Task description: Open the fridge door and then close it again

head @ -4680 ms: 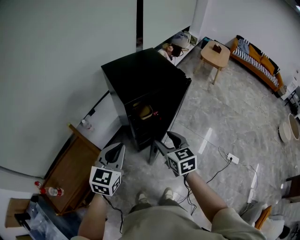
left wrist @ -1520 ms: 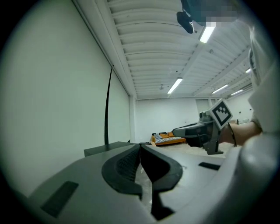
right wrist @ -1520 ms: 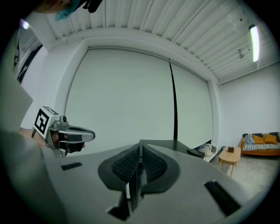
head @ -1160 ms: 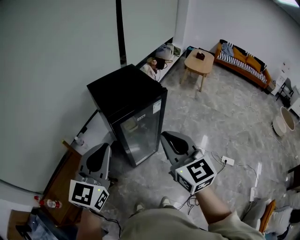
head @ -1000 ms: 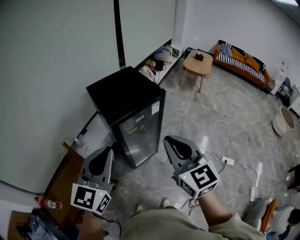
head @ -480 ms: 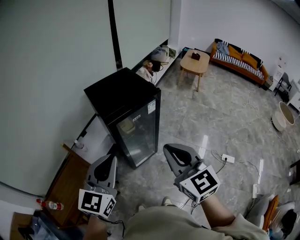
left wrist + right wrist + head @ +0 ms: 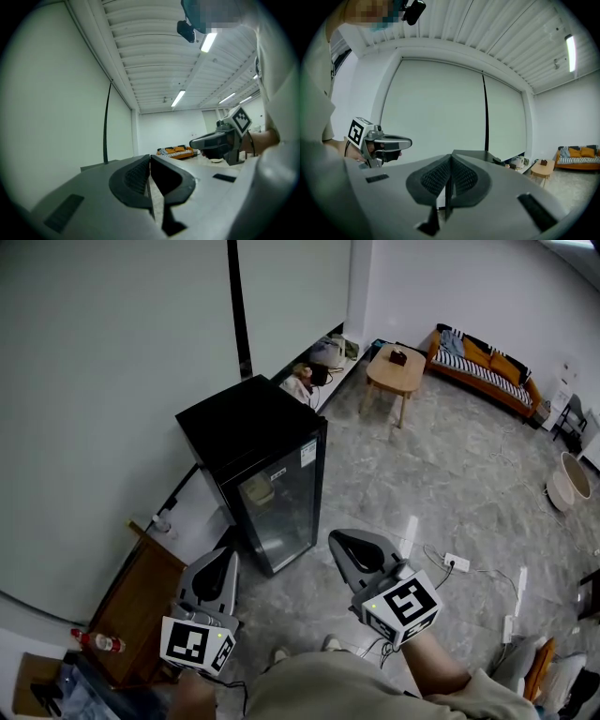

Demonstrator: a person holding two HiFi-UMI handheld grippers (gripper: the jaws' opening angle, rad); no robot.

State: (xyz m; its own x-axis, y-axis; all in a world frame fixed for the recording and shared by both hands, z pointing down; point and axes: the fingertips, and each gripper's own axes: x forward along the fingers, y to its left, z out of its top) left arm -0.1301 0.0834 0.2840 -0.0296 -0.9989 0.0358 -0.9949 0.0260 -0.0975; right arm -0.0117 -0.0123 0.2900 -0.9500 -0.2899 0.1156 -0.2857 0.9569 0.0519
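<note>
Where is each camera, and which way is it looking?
Head view: on the person's head, looking down at the fridge; left claw, right claw and right forearm show.
Left gripper view: on the left claw, facing the sofa; right claw shows.
Right gripper view: on the right claw, facing the fridge top; left claw shows.
Both gripper views share the sofa.

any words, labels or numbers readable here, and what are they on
No word or number reads clearly in any view.
Sticker on the fridge door: print too small to read.
Red label on the bottle at lower left: too small to read.
Left gripper and right gripper: their cubes bear black-and-white square patterns only, no letters.
</note>
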